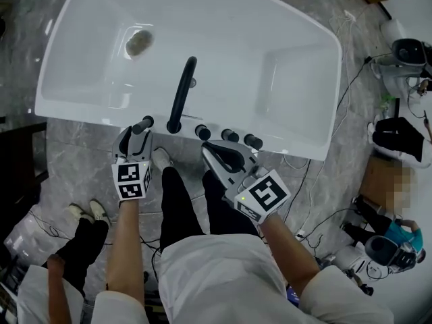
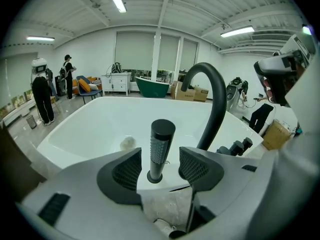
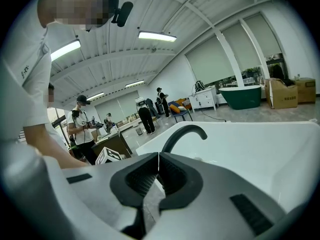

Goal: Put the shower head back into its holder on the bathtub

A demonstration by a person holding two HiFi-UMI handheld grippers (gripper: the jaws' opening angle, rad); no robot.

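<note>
Left gripper [image 2: 161, 167] has its jaws spread wide, and the shower head [image 2: 161, 148] stands upright in its holder [image 2: 154, 177] on the tub [image 1: 202, 5] rim, right between the pads with a clear gap on both sides. From the head view it sits at the left end of the fittings, left of the spout [image 1: 181, 96] and the knobs [image 1: 229, 135]. Right gripper [image 3: 159, 159] hovers near the knobs, jaws pressed together on nothing.
</note>
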